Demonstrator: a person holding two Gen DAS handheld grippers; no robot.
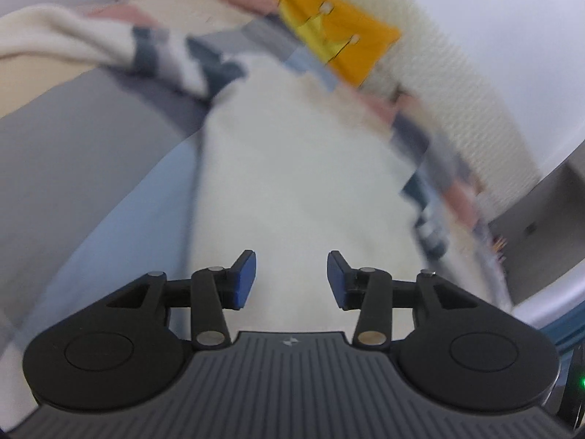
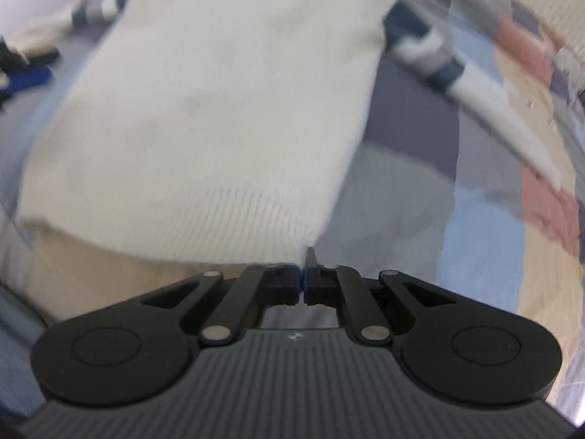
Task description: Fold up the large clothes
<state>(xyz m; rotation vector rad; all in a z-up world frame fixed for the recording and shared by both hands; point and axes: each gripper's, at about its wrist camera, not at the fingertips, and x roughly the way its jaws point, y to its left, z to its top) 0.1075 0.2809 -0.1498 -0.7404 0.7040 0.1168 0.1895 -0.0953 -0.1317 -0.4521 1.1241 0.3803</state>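
A cream knitted sweater (image 2: 204,109) with dark teal and grey banded sleeves lies spread on a patchwork bedspread (image 2: 482,219) of blue, grey and pink. The right hand-held gripper (image 2: 302,281) is clenched on the sweater's near ribbed hem corner. The left hand-held gripper (image 1: 291,280) is released above the cloth. Only the left view shows a yellow-orange cloth (image 1: 329,25) at the far side.

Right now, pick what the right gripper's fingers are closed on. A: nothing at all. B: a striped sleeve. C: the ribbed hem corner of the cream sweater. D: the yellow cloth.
C: the right gripper has its fingers pressed together at the corner of the ribbed hem of the cream sweater.
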